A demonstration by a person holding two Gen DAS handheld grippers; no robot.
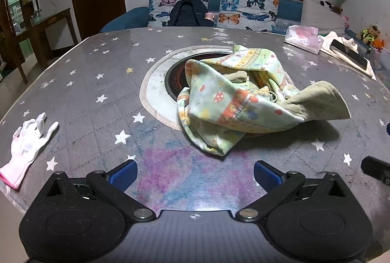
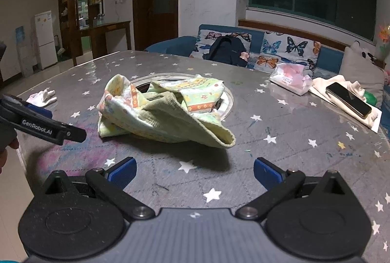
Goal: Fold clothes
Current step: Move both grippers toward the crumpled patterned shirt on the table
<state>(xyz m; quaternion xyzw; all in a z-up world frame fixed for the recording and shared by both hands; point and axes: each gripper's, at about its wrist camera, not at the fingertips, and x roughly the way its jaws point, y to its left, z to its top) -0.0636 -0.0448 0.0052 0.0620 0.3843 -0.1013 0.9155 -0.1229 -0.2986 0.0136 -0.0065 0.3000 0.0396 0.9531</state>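
I see the crumpled patterned garment (image 1: 240,97) lying in a heap mid-surface (image 1: 97,97), partly over the round inset burner (image 1: 174,82). My left claw (image 1: 195,175) and right claw (image 2: 195,174) both hover short of it, spread wide, holding nothing. A white glove (image 1: 28,138) lies far left; a phone (image 2: 348,99) rests on cloth far right.

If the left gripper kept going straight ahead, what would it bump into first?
Most likely the crumpled garment. The open left gripper points at its near edge, with only bare table between; how high it hovers is unclear.
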